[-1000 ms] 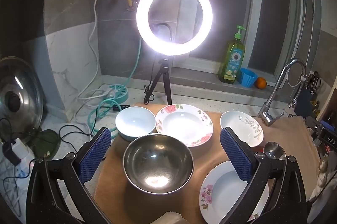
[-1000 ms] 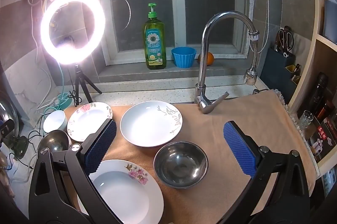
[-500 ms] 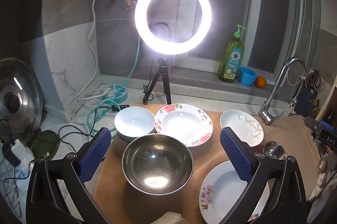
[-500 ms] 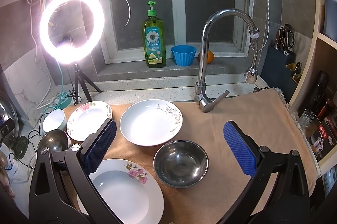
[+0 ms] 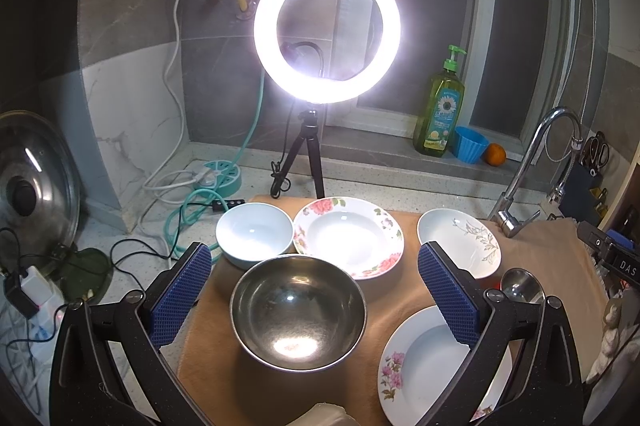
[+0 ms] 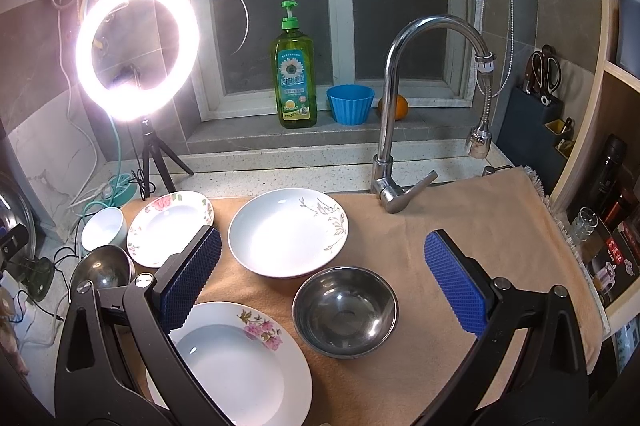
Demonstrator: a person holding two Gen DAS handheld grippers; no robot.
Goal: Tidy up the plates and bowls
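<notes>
The large steel bowl (image 5: 298,312) sits on the tan cloth (image 6: 460,226) over the bench, centred between your left gripper (image 5: 314,296)'s wide-open, empty jaws; lower squarely and close on its rim, probably to nest it with the small steel bowl (image 6: 345,312), which lies between your right gripper (image 6: 322,284)'s equally wide, empty jaws. Spread across the cloth you have three plates, two rose-patterned and one leaf-patterned, and three bowls, two steel and one white (image 5: 254,236).
</notes>
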